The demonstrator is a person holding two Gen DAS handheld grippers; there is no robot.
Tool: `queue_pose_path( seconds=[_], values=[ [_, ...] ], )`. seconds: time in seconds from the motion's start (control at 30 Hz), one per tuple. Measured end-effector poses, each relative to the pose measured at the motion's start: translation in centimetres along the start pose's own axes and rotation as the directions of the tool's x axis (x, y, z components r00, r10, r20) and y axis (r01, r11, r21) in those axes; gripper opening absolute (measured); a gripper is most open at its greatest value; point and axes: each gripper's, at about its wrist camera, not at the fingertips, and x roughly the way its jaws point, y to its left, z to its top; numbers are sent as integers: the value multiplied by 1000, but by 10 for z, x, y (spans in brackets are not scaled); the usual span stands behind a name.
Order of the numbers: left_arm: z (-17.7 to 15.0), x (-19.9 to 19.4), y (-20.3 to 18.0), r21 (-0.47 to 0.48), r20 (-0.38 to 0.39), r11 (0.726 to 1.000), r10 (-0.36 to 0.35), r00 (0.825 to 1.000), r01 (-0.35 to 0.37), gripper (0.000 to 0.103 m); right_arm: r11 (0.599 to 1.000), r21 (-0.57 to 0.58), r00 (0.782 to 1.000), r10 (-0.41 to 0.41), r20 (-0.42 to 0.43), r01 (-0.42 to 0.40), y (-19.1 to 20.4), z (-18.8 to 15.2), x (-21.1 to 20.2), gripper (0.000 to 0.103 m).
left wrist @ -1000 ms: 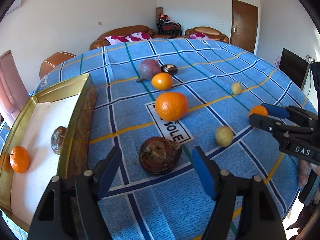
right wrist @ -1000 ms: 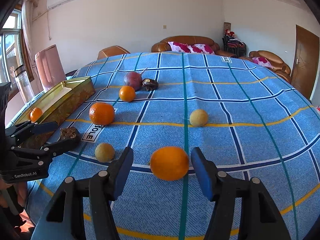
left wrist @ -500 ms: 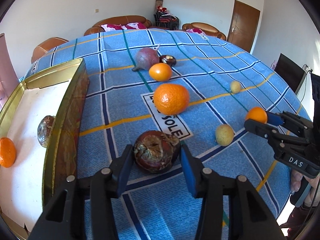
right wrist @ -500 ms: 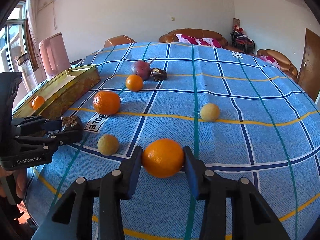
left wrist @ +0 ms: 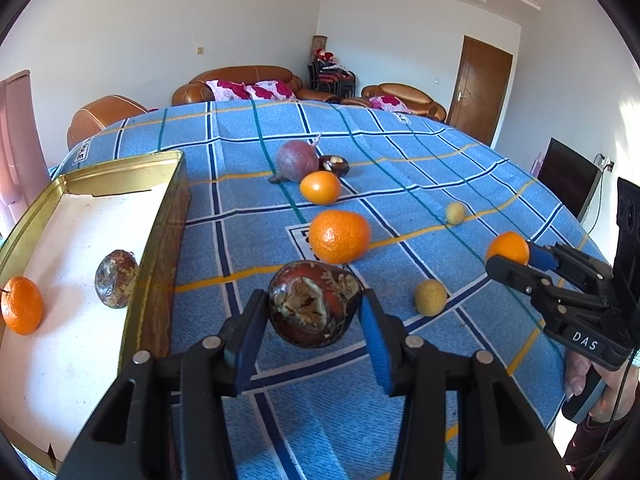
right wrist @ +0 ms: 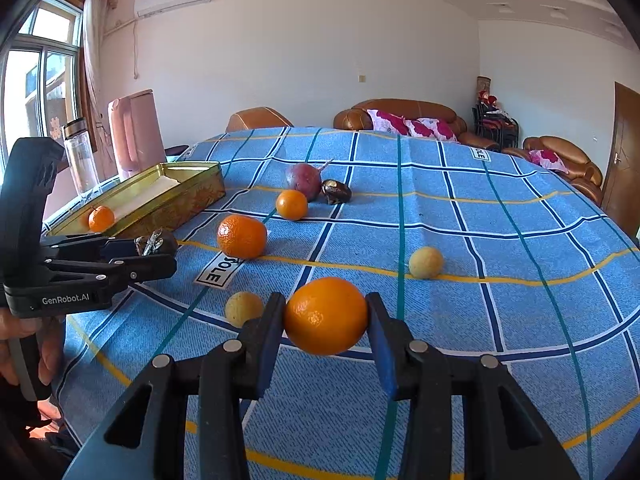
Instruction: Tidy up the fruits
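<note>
My left gripper [left wrist: 314,322] has just closed in on a dark, shrivelled brown fruit [left wrist: 314,304], and both blue pads press its sides. The fruit looks a touch clear of the blue checked cloth [left wrist: 400,152], though from this low angle I can't be sure it has left the surface. My right gripper [right wrist: 326,326] has also just been closing, and its pads now pinch an orange [right wrist: 326,315] from both sides. In the left camera that same orange shows at the tips of the right gripper, over the cloth's right part.

The gold tin [left wrist: 160,240] sits to the left of the brown fruit I hold, its long wall just beside it. Inside the tin lie a small tangerine [left wrist: 21,306] near the left wall and another shrivelled brown fruit [left wrist: 115,278] close to the right wall.

On the cloth beyond my left gripper is a big orange [left wrist: 339,236] next to a printed label, then a smaller orange [left wrist: 320,187], then a purple fruit [left wrist: 298,160] touching a small dark fruit [left wrist: 334,165]. Two small yellow fruits rest to the right: one [left wrist: 430,297] near my left gripper, one [left wrist: 455,213] farther off.
</note>
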Motion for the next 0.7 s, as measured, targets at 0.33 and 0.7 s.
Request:
queue_pose_path(
  seconds=[0.33, 0.7],
  values=[
    [-1, -14, 2, -13, 89, 999, 31, 996, -30, 49, 1000, -4, 997, 1, 82, 0, 2, -2, -12, 43],
    [-4, -26, 3, -24, 152, 998, 54, 987, -51, 49, 1000, -15, 992, -1, 128, 3, 3, -4, -19, 43]
  ],
)
